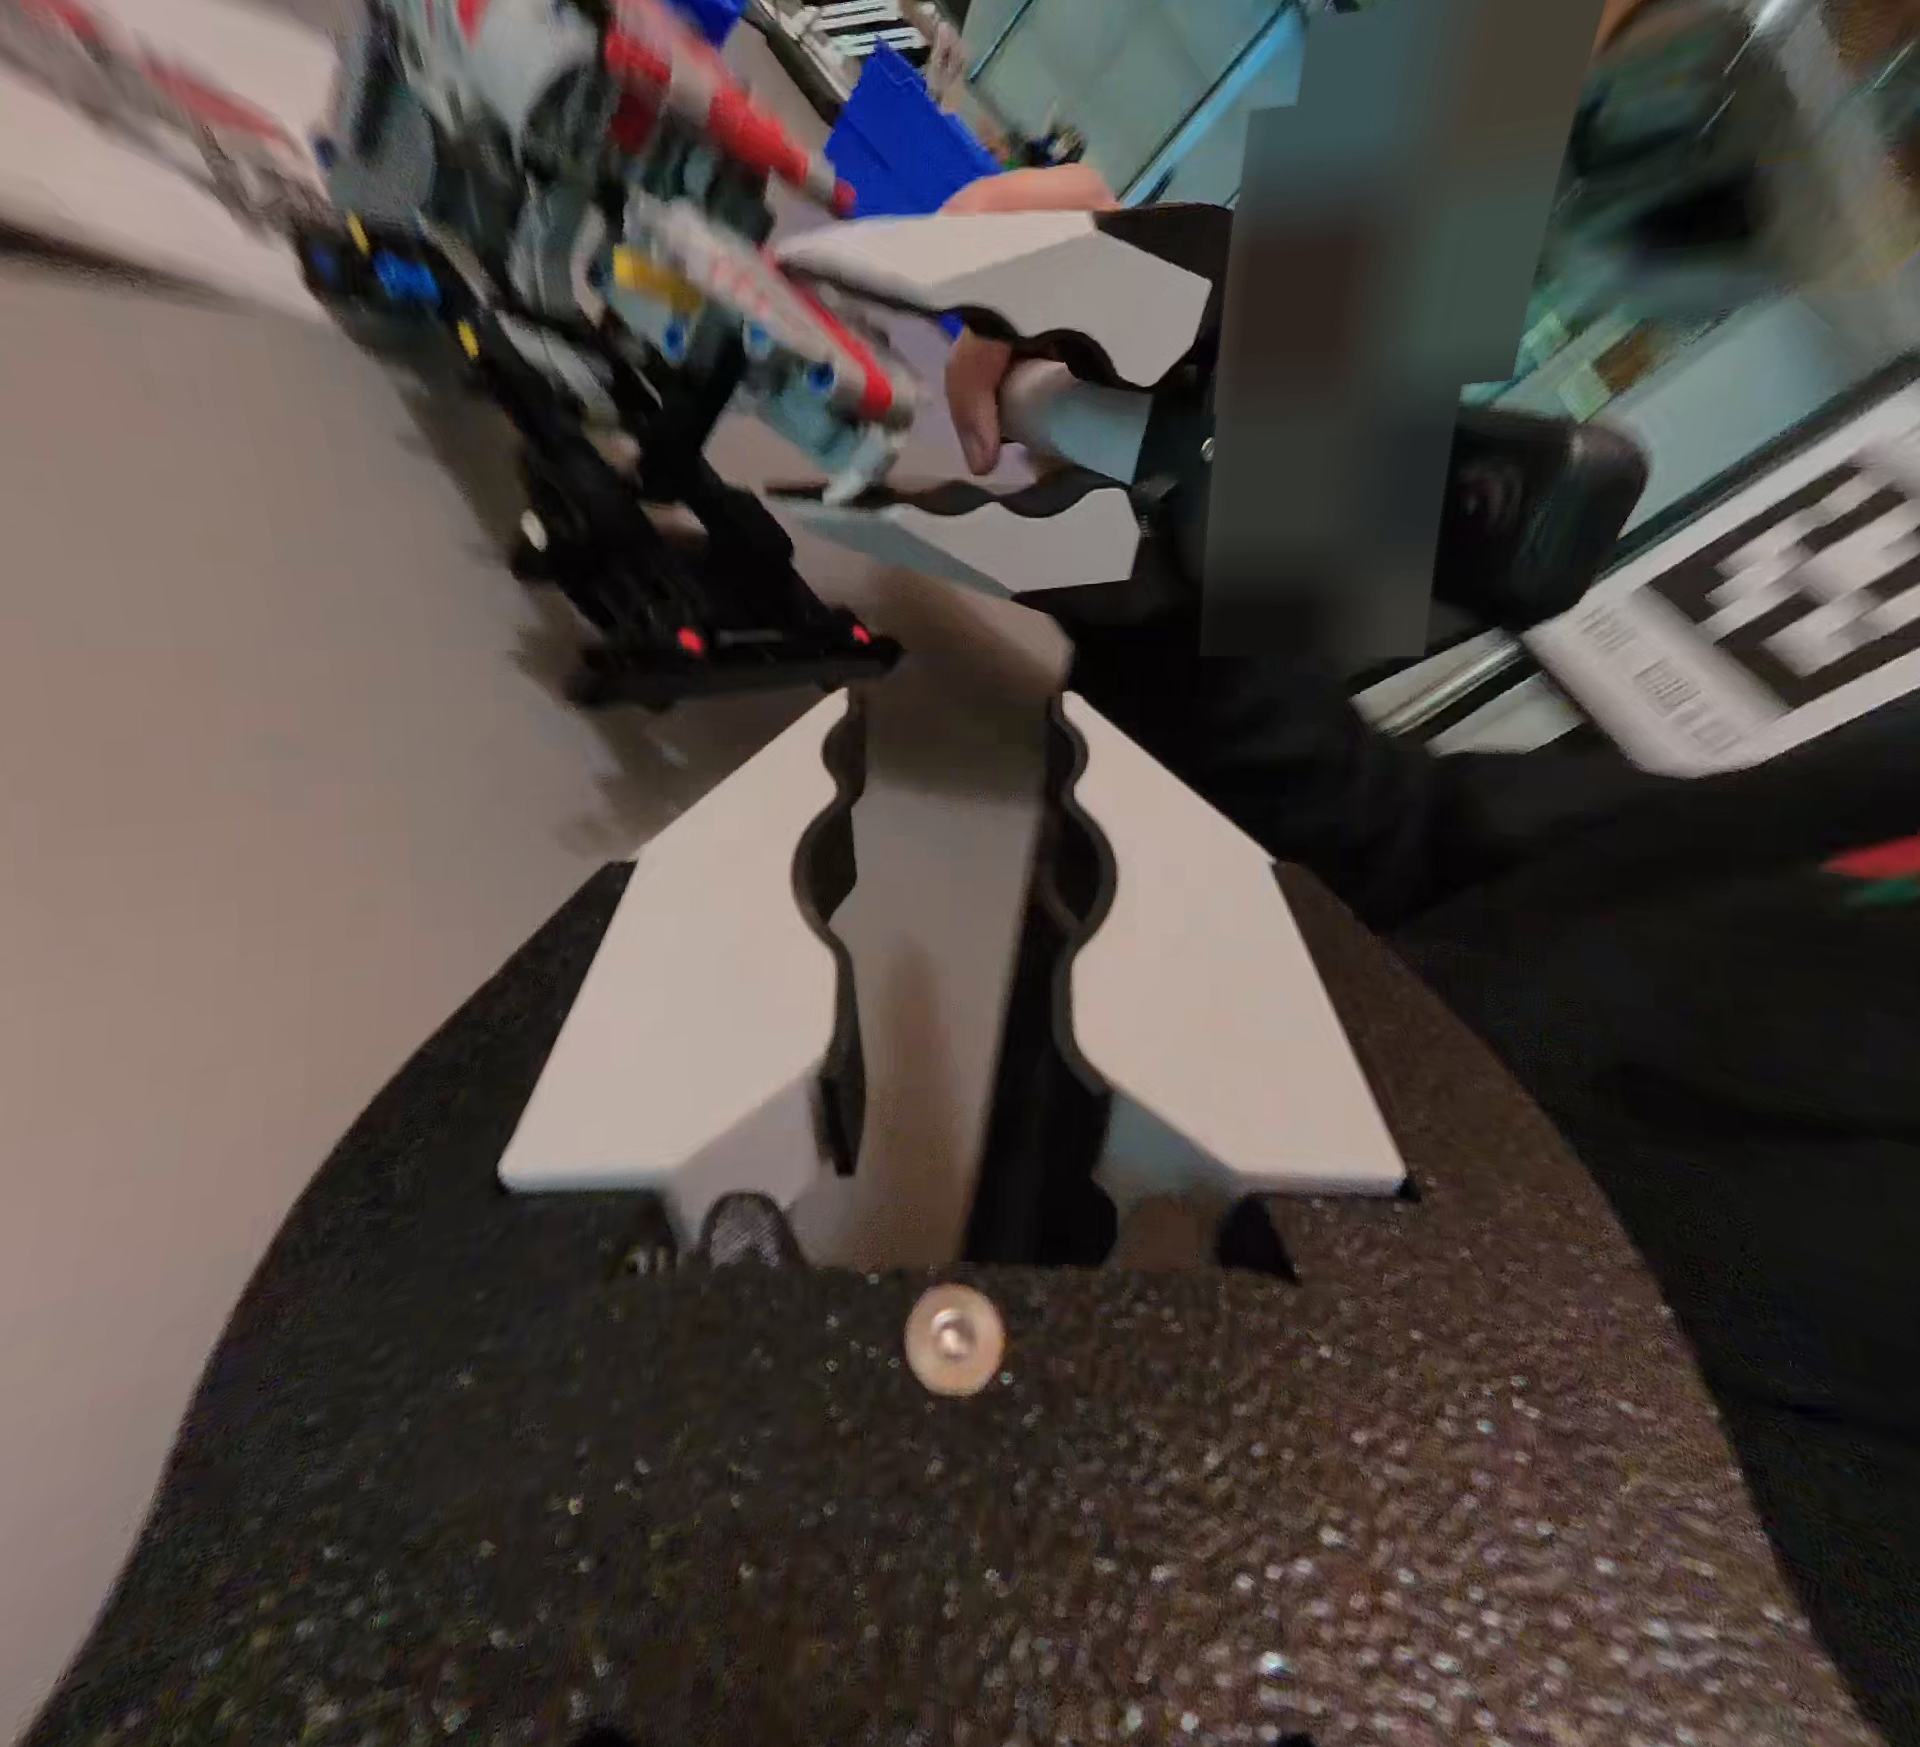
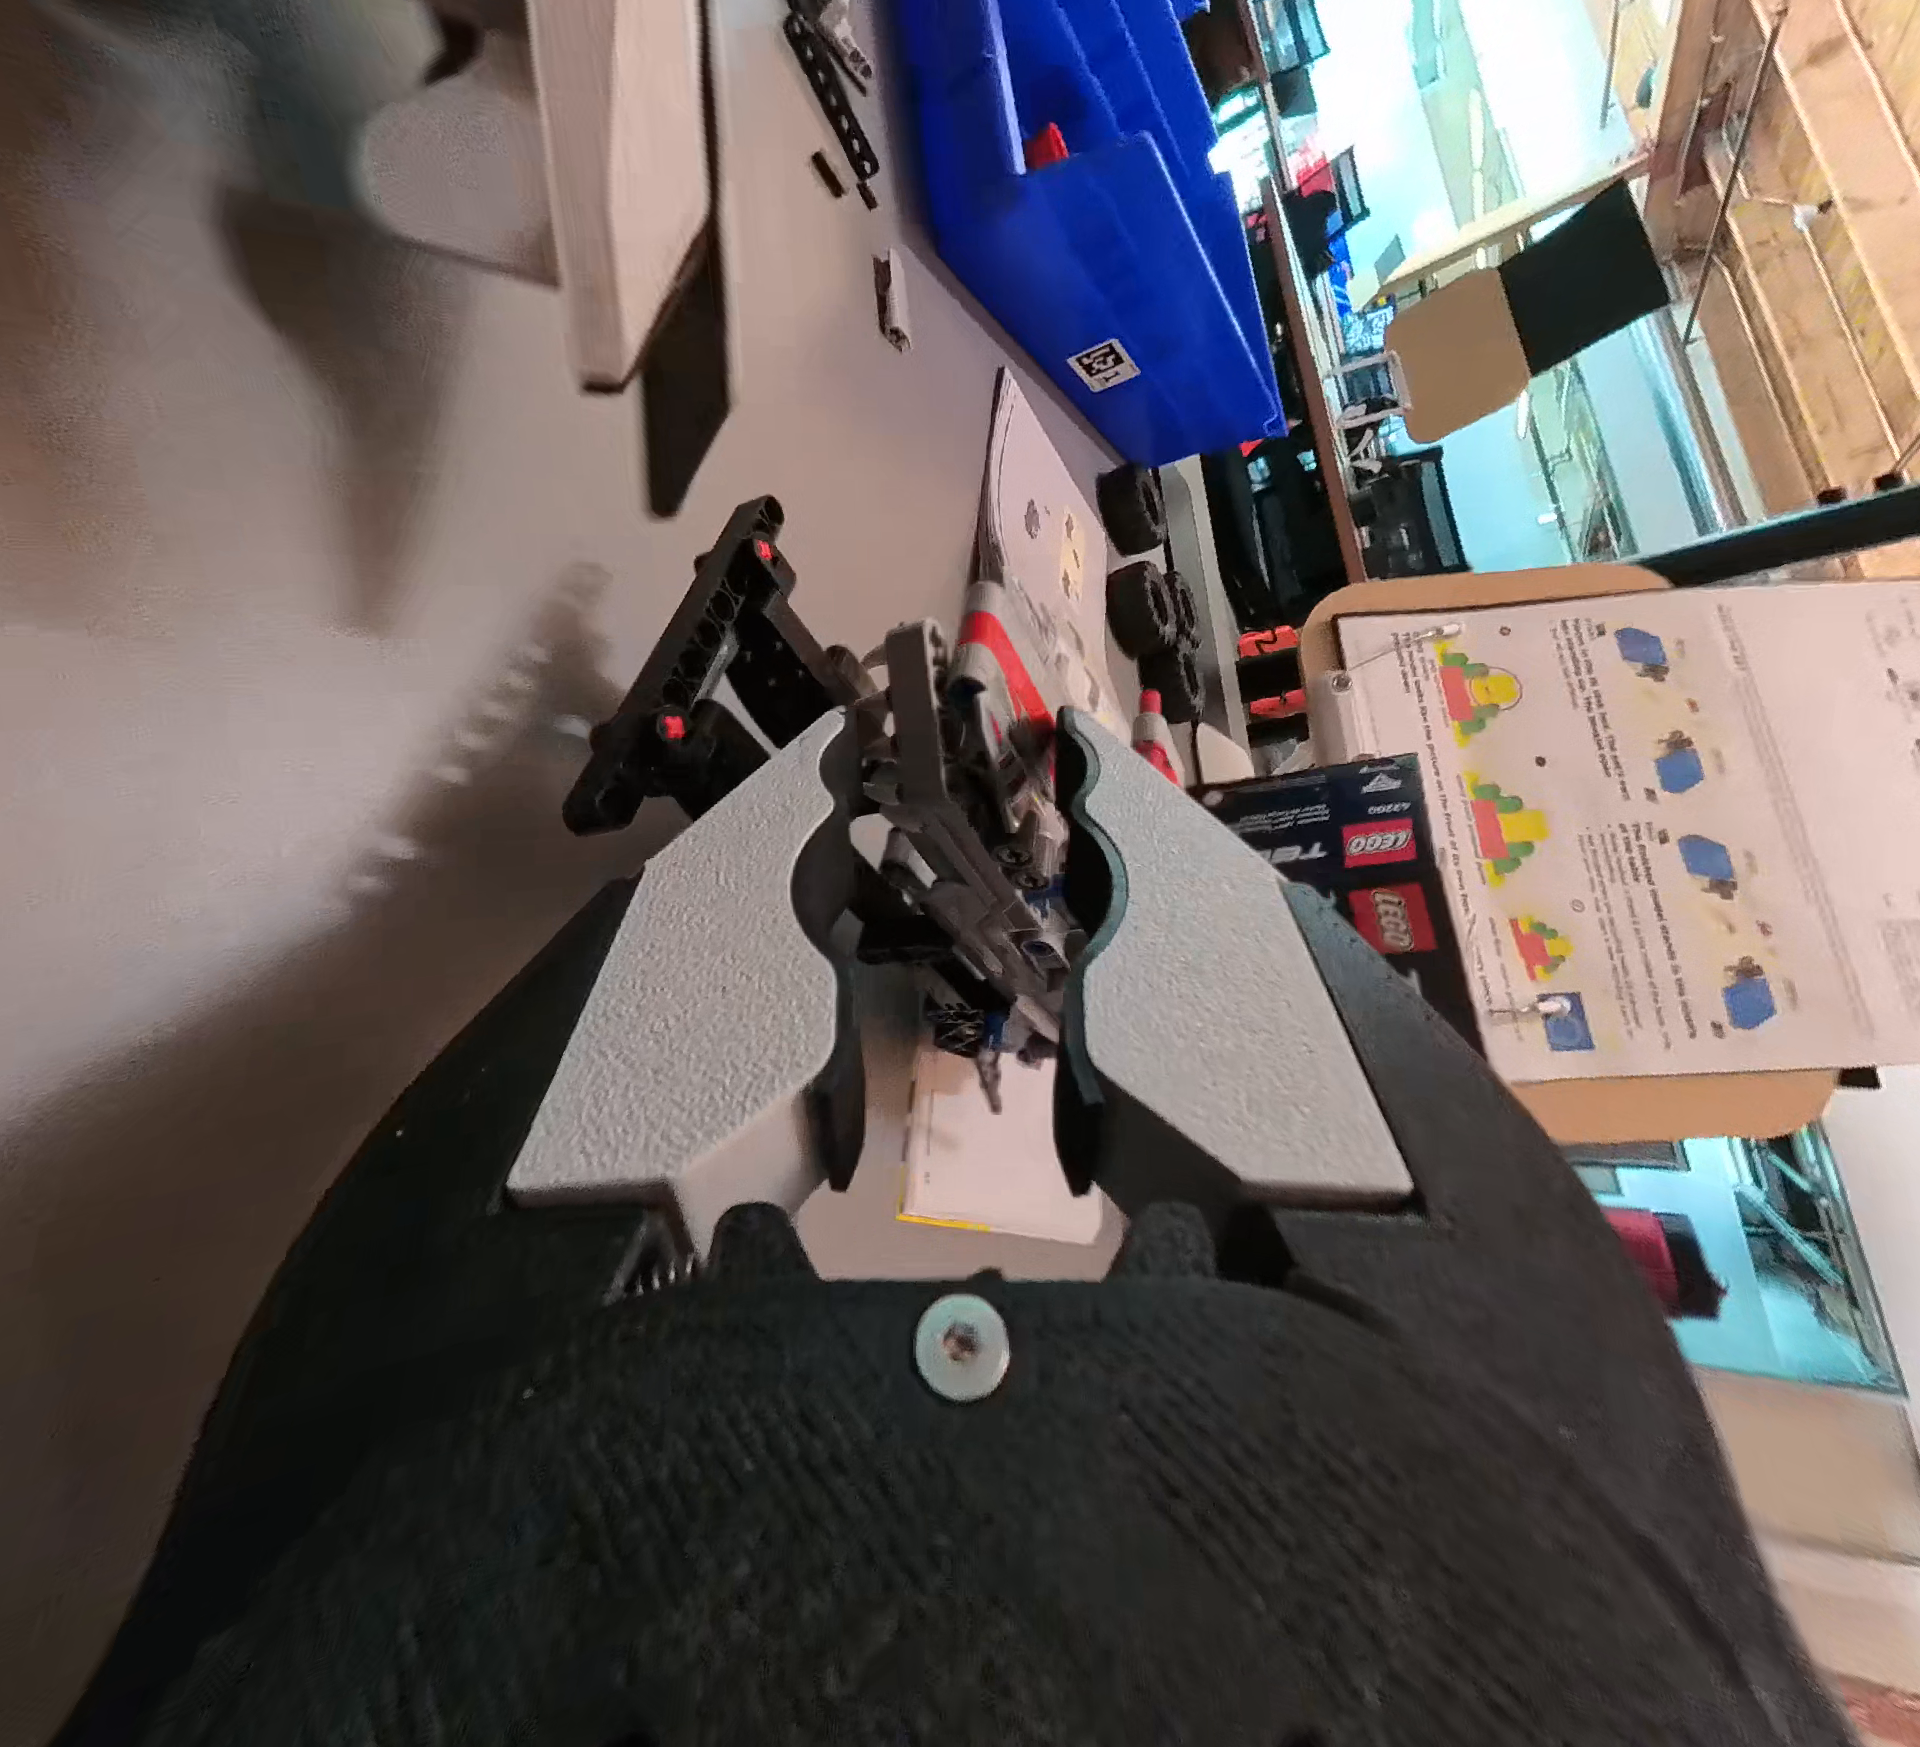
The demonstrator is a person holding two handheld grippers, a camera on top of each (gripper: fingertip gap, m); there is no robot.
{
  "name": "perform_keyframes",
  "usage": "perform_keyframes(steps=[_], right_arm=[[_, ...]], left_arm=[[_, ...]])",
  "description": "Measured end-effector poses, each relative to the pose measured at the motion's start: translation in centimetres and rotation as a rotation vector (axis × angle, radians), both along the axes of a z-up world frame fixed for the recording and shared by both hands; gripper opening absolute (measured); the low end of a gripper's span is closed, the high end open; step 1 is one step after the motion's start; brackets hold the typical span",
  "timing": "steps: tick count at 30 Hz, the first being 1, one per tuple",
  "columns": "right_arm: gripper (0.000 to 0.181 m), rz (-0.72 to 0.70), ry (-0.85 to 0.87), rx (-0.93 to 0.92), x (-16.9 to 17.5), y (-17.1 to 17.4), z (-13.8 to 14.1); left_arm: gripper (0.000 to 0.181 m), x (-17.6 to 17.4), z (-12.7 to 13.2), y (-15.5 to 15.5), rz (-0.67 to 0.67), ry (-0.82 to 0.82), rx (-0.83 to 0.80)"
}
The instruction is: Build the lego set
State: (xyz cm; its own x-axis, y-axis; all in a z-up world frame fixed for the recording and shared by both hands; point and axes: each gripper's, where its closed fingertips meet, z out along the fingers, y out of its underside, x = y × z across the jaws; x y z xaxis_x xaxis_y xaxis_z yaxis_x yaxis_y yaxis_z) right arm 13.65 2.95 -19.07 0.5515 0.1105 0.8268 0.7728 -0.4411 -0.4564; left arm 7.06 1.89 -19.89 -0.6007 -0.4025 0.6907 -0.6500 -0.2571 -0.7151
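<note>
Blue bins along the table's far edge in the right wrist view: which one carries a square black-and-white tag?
The blue bin nearest the camera, next to the paper booklet. Its front wall bears the tag; the bins behind it show none.

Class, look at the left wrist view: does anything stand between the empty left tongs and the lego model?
Nothing visible does. The left tongs are open and empty, with only bare table ahead of them up to the lego model. The right tongs grip the model from its far side.

left claw (image 1: 956,710): grey fingers, black body | right claw (image 2: 956,731): same
</note>
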Motion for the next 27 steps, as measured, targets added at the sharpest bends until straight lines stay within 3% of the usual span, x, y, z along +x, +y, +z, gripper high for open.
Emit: perform_keyframes(steps=[3, 6, 10, 13, 17, 20, 27], right_arm=[[0.045, 0.0, 0.064, -0.059, -0.3, -0.5, -1.9], [0.045, -0.029, 0.109, -0.027, 0.0, -0.8, -2.1], [0.054, -0.108, 0.202, 0.041, -0.3, -1.9, -1.0], [0.066, -0.235, 0.474, 0.172, -1.0, -2.8, -0.4], [0.076, -0.396, 0.768, 0.26, -0.6, -2.9, -1.7], [0.065, -0.407, 0.909, 0.222, -0.6, -2.2, -3.1], [0.05, -0.381, 0.941, 0.241, 0.9, -3.5, -2.8]], left_arm=[[0.031, 1.6, 1.0, 2.2, 0.043, -0.24, 0.225], [0.031, 3.0, 1.9, 3.3, 0.029, -0.37, 0.386], [0.033, 4.8, 0.5, 3.7, -0.096, -0.509, 0.626], [0.043, 5.2, -0.6, 3.3, -0.222, -0.634, 0.738], [0.053, 5.6, -2.0, 2.2, -0.351, -0.658, 0.742], [0.045, 5.8, -1.6, 1.3, -0.372, -0.647, 0.651], [0.037, 6.6, -1.3, 0.2, -0.291, -0.636, 0.65]])
